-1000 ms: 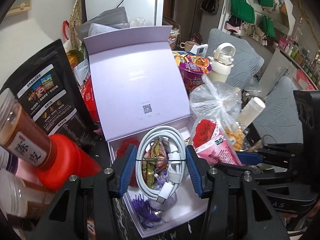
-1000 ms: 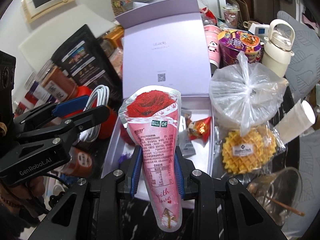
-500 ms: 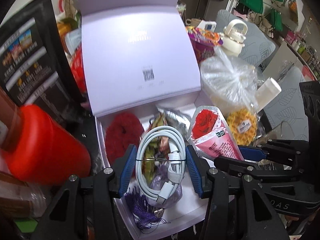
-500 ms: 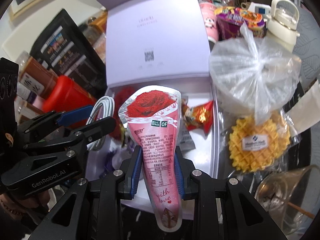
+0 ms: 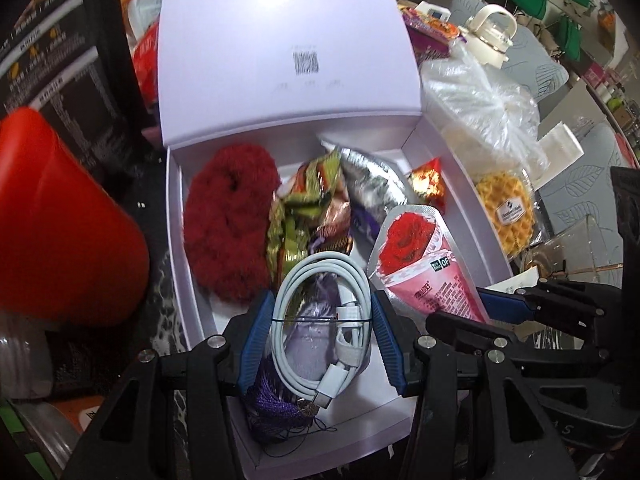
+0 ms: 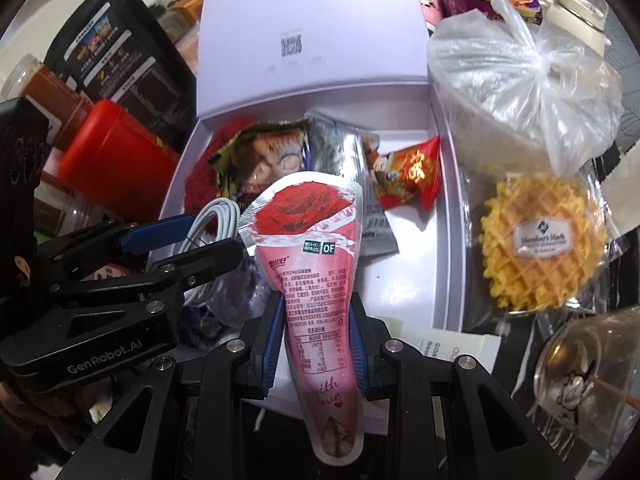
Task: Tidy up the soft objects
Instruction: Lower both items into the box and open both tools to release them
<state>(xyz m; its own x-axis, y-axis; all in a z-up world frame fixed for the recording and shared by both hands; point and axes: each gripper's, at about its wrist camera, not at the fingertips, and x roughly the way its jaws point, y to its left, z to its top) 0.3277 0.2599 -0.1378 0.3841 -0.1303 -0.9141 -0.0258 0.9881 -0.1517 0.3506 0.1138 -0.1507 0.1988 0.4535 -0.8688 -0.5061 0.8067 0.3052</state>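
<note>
My left gripper (image 5: 320, 312) is shut on a coiled white cable (image 5: 320, 300), held low over the near end of an open lilac box (image 5: 460, 184). My right gripper (image 6: 316, 312) is shut on a pink cone-shaped rose packet (image 6: 316, 256), hanging over the box's front right; the same packet (image 5: 420, 264) shows beside the cable in the left wrist view. Inside the box lie a red fluffy scrunchie (image 5: 228, 220), crinkled snack packets (image 5: 312, 208), a silver packet (image 5: 372, 184), a small red sweet packet (image 6: 408, 172) and a purple tassel (image 5: 276, 404).
A red canister (image 5: 60, 232) and a black bag (image 5: 52, 64) stand left of the box. On the right are a knotted plastic bag (image 6: 520, 64), a wrapped waffle (image 6: 544, 240), a glass (image 6: 588, 372) and a cream bottle (image 5: 492, 32). The box lid (image 5: 280, 52) stands upright behind.
Both grippers have come down closer to the box, keeping their holds on the cable and the rose packet. The box interior now fills more of each view.
</note>
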